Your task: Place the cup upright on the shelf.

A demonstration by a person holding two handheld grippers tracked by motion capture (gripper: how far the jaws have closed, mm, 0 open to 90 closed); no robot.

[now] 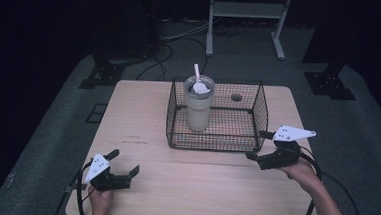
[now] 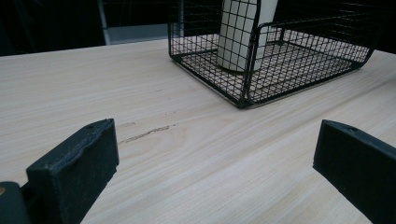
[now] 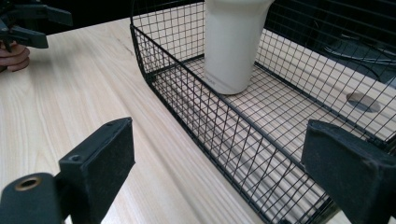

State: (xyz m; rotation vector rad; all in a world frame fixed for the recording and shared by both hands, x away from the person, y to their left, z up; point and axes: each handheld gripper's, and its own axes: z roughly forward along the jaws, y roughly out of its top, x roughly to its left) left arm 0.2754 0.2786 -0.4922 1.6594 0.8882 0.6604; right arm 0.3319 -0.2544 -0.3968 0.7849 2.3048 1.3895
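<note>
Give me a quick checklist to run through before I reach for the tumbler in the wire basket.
1. Left claw open and empty: ok, its jaws stand wide apart over the pale wooden table.
2. Right claw open and empty: ok, jaws apart beside the black wire basket, near its front right corner.
3. Cream-coloured plastic tumbler upright: ok, standing on the basket floor towards its left side.
4. White spoon settled: ok, resting in the tumbler's mouth, handle sticking up.
5. Way in from above: ok, the basket has no lid.
6. Tumbler's contents: cannot tell.
</note>
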